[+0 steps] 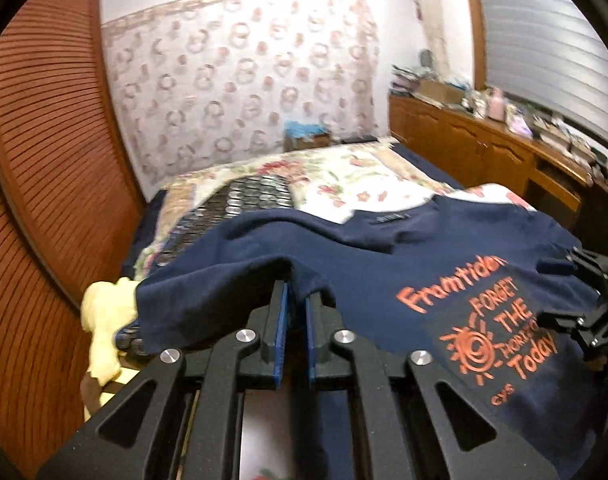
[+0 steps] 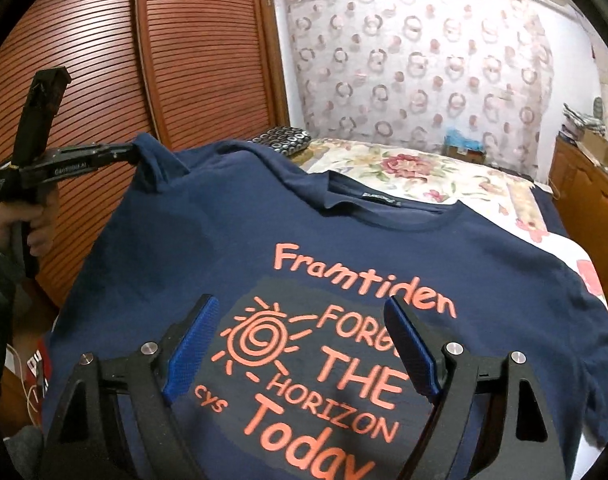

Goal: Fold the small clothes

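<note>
A navy T-shirt (image 2: 343, 240) with orange print "Framtiden Forget the Horizon Today" lies spread on the bed, front side up. My left gripper (image 1: 297, 292) is shut on the T-shirt (image 1: 383, 276) at its left sleeve and lifts that part off the bed; it also shows in the right wrist view (image 2: 134, 151), at the shirt's upper left. My right gripper (image 2: 300, 312) is open and empty, hovering over the print. It shows at the right edge of the left wrist view (image 1: 583, 292).
The bed (image 2: 423, 176) has a floral cover. A black patterned item (image 2: 282, 138) lies at its far left. A yellow cloth (image 1: 104, 320) lies at the bed's left side. Brown slatted wardrobe doors (image 2: 104, 60) stand on the left, a cluttered wooden cabinet (image 1: 483, 148) on the right.
</note>
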Motion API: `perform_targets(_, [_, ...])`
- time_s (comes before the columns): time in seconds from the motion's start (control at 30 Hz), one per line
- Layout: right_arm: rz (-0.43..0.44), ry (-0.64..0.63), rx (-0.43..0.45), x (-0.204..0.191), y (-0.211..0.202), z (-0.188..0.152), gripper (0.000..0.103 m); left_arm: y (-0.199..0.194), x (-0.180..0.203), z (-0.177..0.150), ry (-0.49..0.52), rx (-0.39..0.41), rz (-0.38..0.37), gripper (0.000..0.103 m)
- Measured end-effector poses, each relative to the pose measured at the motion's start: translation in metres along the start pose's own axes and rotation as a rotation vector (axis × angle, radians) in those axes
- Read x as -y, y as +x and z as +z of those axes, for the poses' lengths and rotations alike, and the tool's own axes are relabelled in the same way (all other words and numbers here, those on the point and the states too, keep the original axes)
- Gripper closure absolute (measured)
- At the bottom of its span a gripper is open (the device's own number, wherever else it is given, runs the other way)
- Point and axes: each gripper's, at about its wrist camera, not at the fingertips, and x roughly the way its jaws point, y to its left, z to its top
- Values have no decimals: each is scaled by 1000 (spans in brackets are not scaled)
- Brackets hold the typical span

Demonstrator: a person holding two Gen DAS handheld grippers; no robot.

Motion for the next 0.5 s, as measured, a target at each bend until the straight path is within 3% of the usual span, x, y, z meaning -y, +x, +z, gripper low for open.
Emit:
perform_targets(0.03, [-1, 3, -1, 0, 1, -1, 17, 0, 8, -1, 12, -5, -24, 82])
perform_targets(0.1, [-5, 10, -5, 0, 3, -3, 18, -3, 21, -6, 31, -4, -72, 53])
perform_targets(0.3, [-9, 24, -11, -3, 4, -4, 17, -24, 36, -12, 47, 11, -124, 22])
perform_targets(0.5, [11, -1, -5, -6, 6, 6, 18, -43, 24, -20, -3, 50, -77, 21])
